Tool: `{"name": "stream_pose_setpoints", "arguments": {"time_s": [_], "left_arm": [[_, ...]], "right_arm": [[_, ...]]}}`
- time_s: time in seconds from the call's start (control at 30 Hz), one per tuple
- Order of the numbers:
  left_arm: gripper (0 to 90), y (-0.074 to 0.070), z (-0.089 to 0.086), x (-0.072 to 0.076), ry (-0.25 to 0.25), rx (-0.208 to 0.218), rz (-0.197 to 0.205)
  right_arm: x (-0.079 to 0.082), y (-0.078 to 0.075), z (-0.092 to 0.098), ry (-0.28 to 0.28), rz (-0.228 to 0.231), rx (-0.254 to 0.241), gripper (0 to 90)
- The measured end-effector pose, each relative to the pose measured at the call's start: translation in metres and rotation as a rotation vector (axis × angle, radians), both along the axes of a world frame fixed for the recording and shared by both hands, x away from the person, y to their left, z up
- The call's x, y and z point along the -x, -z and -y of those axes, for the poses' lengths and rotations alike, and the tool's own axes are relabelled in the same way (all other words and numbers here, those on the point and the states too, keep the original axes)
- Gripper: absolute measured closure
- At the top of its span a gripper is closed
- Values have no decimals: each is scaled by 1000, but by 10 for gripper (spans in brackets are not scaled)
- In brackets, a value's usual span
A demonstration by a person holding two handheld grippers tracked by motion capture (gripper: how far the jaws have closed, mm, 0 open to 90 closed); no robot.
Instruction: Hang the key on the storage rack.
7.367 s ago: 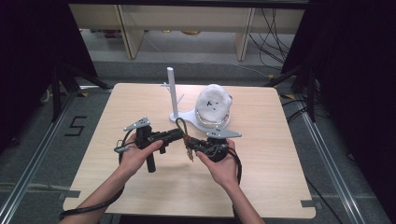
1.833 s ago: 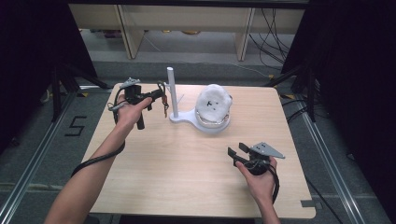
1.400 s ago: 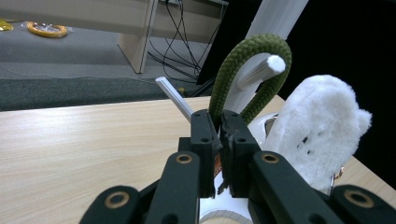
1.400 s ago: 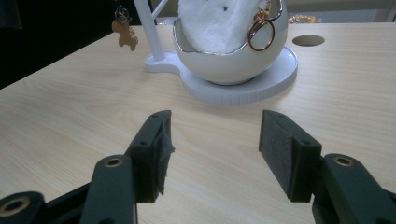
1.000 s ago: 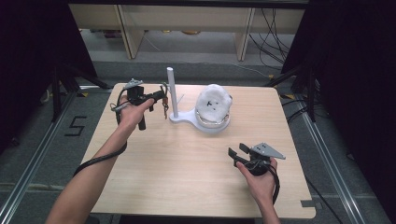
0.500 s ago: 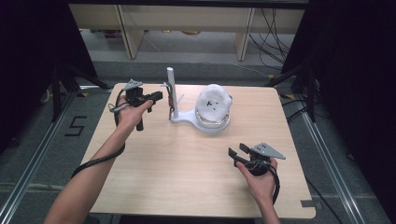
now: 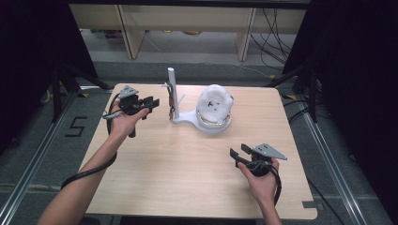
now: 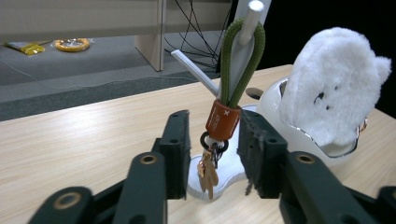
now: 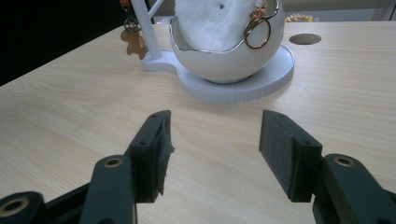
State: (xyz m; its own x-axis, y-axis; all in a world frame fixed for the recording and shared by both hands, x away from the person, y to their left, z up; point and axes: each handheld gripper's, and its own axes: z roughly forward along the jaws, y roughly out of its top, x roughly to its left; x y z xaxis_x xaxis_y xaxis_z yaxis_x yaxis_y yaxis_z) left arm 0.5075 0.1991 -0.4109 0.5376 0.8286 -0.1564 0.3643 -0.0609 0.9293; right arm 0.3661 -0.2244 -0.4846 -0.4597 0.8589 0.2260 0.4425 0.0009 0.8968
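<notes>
your left claw (image 8: 212,154) is the risk point; the keyring (image 8: 223,119), a green cord loop with an orange collar and small brass charms below, hangs from a peg of the white stand (image 7: 172,93) at the far side of the worktop (image 7: 187,178), and it sits right between your jaws; draw the hand back crooked and a pad could catch the collar or the charms and drag the loop off the peg; the stand's upright looks slender, so a sideways knock from the claw body could in my judgement rock it and the white bowl (image 9: 224,60) joined to its base, with the fluffy white toy (image 8: 336,84) and its gold ring (image 9: 258,31) inside; the loop rests near the peg's tip, so a small tug could be enough.

left claw: its jaws have just been opening and now stand about half spread; the pads flank the orange collar with a gap on either side and pinch nothing.

right claw (image 9: 212,149): spread wide and empty, low over bare worktop near you, pointing at the bowl and well apart from it.
</notes>
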Motion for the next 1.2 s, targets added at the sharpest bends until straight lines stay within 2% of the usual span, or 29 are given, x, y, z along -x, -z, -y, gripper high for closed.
{"name": "stream_pose_setpoints", "arguments": {"time_s": [0.03,0.07,0.13,0.3,0.33,0.37,0.47,0.5,0.53,0.57,0.8,0.83,0.87,1.07,1.2], "left_arm": [[597,0,-1,3,1,-11,5],[583,-1,-2,5,3,-17,8],[556,-1,-5,9,2,-27,13],[512,1,-11,22,8,-51,12],[506,2,-13,25,7,-54,13],[500,3,-16,30,4,-55,15],[493,6,-21,37,-1,-50,18],[488,6,-22,39,-5,-49,19],[485,8,-25,43,-7,-48,22],[469,9,-26,46,-9,-47,24],[434,16,-40,67,-27,-24,32],[432,19,-44,73,-34,-29,35],[428,21,-45,76,-37,-24,40],[414,32,-54,93,-64,-24,54],[410,49,-59,110,-81,-30,55]], "right_arm": [[0,0,0,0,-7,-5,447],[-2,0,2,-16,18,18,447],[-2,0,2,-15,19,18,446],[0,-1,3,0,-1,21,445],[-2,1,3,-5,24,29,444],[1,0,2,12,-5,12,444],[1,-1,2,14,-12,5,443],[1,-1,3,16,-4,8,443],[-1,0,5,8,23,33,442],[1,0,2,13,-8,-2,442],[0,0,3,9,-5,-1,440],[0,0,4,10,-7,-3,440],[-2,1,6,-3,17,19,440],[-1,1,7,2,0,15,439],[-2,3,9,13,11,33,439]]}}
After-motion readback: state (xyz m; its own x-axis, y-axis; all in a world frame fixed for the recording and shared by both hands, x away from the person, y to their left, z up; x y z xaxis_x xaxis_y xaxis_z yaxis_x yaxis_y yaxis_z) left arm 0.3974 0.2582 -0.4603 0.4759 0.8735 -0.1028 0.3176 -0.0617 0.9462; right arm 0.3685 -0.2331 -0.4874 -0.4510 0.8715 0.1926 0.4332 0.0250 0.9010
